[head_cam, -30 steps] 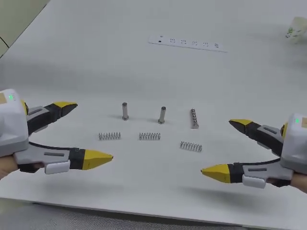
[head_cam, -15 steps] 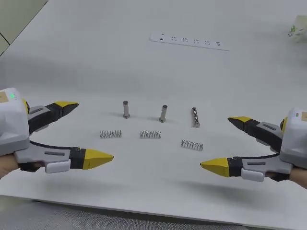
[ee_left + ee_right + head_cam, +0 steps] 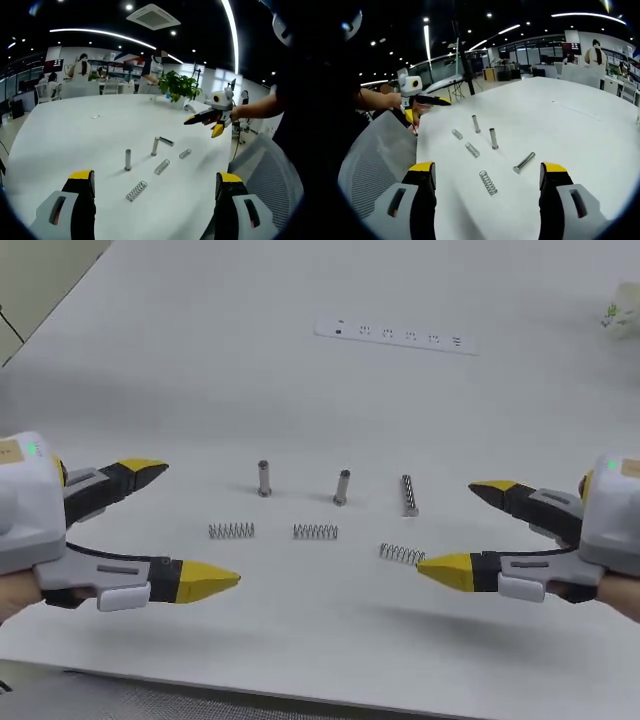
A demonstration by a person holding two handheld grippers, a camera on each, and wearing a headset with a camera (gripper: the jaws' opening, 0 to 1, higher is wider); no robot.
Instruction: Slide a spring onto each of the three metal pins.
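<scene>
Right gripper [image 3: 444, 527] has shifted inward since a second ago. Its lower jaw tip is now just beside the right end of the right spring [image 3: 401, 554]; can't tell if they touch. Before, it was clear of it. Left gripper [image 3: 200, 524] is roughly where it was. Pins and springs haven't moved.

Table [image 3: 300, 400]: white, all parts lie on it.

Both grippers hover over the near edge, jaws spread wide, nothing held. Left gripper sits just left of the left spring [image 3: 231, 530], apart from it; in the left gripper view that spring lies ahead between the jaws. In the right gripper view the right spring lies ahead between the jaws, with the right pin [image 3: 407, 494] just past it toward the right jaw.

Power strip [image 3: 397, 336]: far side, well apart from the parts.

Pins are in a row: left pin [image 3: 264, 478] and mid pin [image 3: 342, 486] upright, right pin lying flat.

Springs are in a row on the near side of the pins, one in front of each, all flat on the table and apart from the pins. Mid spring [image 3: 315, 531] is level with the left one; right spring sits slightly nearer and skewed.
</scene>
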